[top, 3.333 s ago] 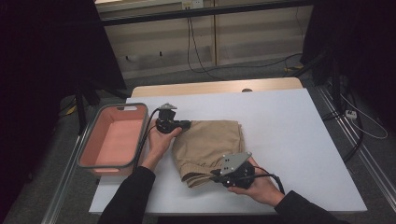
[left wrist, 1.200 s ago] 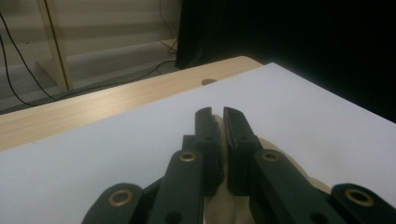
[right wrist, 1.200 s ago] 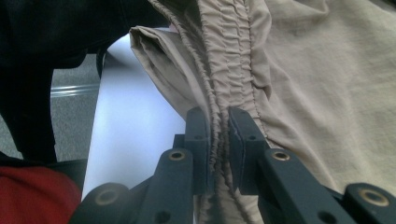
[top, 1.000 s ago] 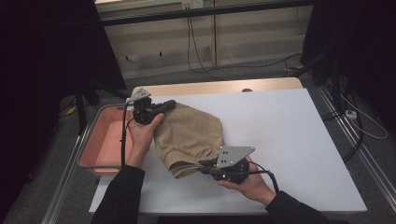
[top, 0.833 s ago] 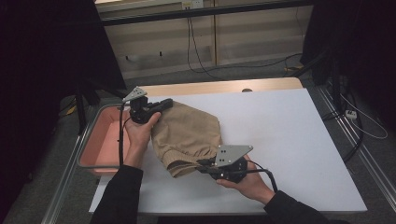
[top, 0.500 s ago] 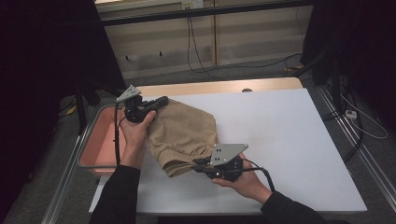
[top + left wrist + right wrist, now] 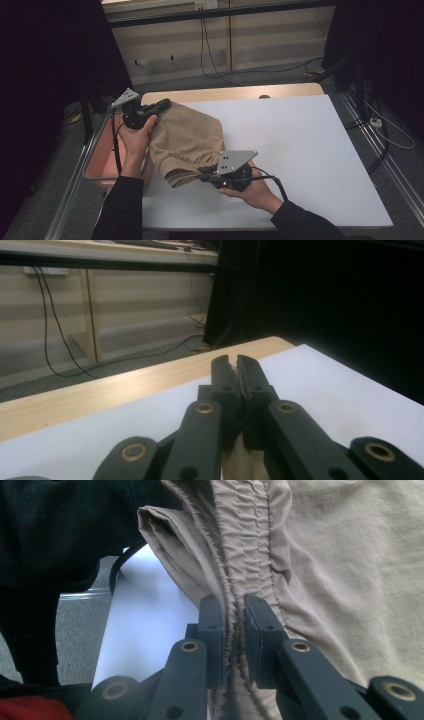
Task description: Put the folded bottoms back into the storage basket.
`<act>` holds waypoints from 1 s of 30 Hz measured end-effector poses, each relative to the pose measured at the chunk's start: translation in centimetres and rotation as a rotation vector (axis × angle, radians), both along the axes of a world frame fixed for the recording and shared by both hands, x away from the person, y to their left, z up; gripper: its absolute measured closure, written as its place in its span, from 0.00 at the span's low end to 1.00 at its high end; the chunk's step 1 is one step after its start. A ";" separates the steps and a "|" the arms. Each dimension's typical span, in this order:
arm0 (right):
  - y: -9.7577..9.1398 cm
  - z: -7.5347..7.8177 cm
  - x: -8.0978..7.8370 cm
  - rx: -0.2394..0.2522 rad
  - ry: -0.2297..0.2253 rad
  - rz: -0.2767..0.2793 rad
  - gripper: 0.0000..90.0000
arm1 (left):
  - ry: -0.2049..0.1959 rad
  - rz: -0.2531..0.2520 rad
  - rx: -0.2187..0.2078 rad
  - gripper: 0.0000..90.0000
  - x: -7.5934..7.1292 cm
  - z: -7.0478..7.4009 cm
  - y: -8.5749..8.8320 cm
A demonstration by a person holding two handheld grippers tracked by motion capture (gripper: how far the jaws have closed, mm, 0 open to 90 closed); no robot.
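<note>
A folded tan garment (image 7: pixel 186 140) with an elastic waistband (image 7: pixel 245 540) hangs between both grippers above the left side of the white table (image 7: pixel 300 150). My left gripper (image 7: pixel 162 105) holds its far upper corner, raised near the table's back left edge; tan cloth (image 7: pixel 235 460) shows pinched low between its shut jaws. My right gripper (image 7: pixel 202 173) is shut on the gathered waistband at the garment's near lower edge, with the cloth running up between its jaws (image 7: pixel 234 615).
A pink tray (image 7: pixel 102 157) stands off the table's left edge, beside the left forearm. A wooden strip (image 7: pixel 235 93) runs along the table's far edge. Cables (image 7: pixel 215 55) lie on the floor behind. The table's right half is bare white.
Both grippers have carried the garment leftward and up, toward the pink tray. The left gripper rose and moved back-left; the right one followed to the left, still holding the waistband.
</note>
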State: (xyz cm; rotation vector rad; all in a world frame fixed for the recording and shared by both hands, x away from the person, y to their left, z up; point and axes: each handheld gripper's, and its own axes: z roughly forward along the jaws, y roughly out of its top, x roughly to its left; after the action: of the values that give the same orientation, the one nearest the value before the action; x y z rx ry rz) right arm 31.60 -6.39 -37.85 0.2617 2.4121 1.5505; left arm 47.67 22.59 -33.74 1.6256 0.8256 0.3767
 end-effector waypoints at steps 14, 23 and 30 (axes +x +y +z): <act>2.0 0.4 1.0 0.019 -0.001 0.025 0.88 | -0.010 0.032 0.011 0.98 0.0 1.1 2.1; 3.4 0.8 1.5 0.036 -0.008 0.040 0.88 | -0.021 0.059 0.008 0.98 -0.1 1.9 3.7; 4.5 1.0 1.8 0.046 -0.005 0.049 0.88 | -0.030 0.078 0.014 0.98 -0.2 2.5 4.7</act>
State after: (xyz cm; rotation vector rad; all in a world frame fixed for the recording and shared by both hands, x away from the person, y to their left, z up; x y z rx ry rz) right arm 33.37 -1.87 -36.84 0.2093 2.3985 1.6272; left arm 47.48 27.26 -31.22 1.6000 0.8673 0.4611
